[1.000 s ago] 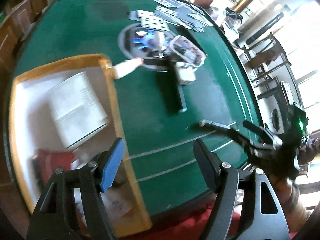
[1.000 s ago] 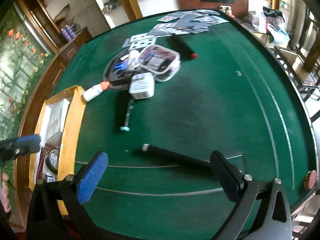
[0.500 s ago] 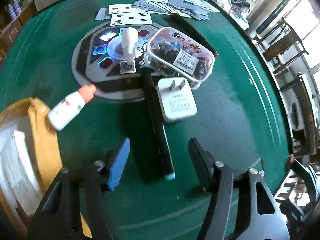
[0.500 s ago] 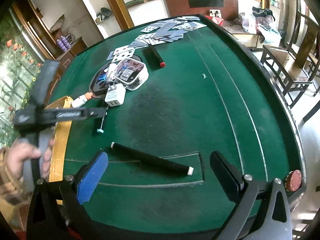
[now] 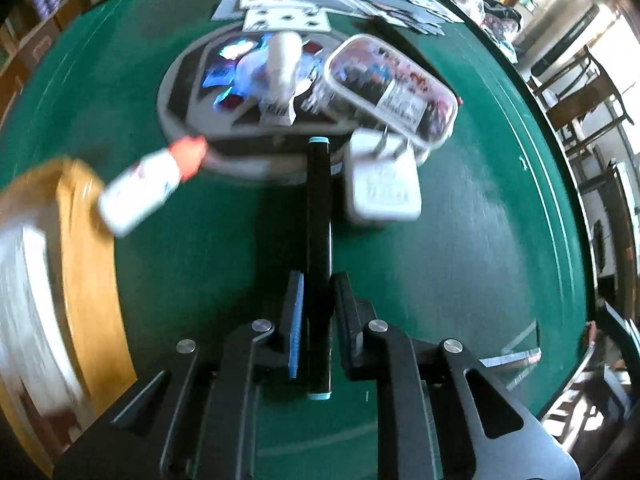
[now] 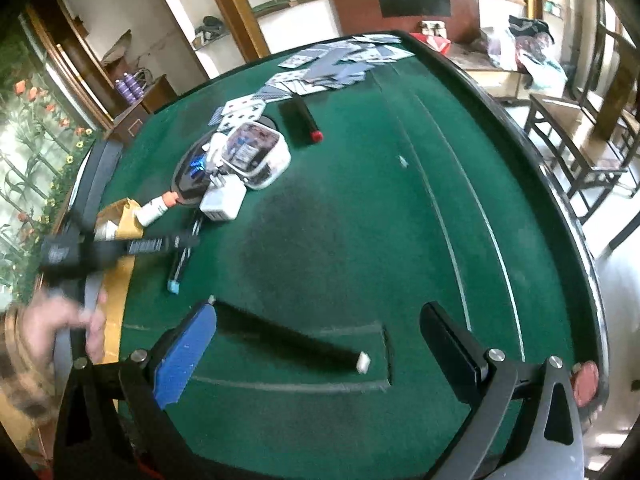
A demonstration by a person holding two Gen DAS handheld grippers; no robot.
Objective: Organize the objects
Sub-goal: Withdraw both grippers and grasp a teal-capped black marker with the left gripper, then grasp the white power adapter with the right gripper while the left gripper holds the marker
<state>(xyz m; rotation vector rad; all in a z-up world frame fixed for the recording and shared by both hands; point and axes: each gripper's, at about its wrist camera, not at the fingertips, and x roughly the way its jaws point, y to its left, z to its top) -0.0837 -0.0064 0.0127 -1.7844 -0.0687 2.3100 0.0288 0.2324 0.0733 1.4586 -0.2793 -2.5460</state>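
The green felt table point(image 5: 460, 260) fills both of my views, with a yellow-rimmed tray point(image 5: 86, 264) at its left edge. On the felt sits a round dark disc point(image 5: 188, 92), and spread playing cards point(image 5: 288, 18) lie at the far side. A clear patterned pouch point(image 5: 392, 90) rests against the disc, with a white plug adapter point(image 5: 382, 186) just beside it and a white bottle with an orange cap point(image 5: 152, 184) lying tilted near the tray. My left gripper point(image 5: 316, 292) has just been closing and now pinches a black marker with pale blue ends point(image 5: 319, 216), its pads pressed on the barrel. My right gripper point(image 6: 320, 340) stands spread wide over a second black marker with white ends point(image 6: 288, 334) lying on the felt, touching neither pad
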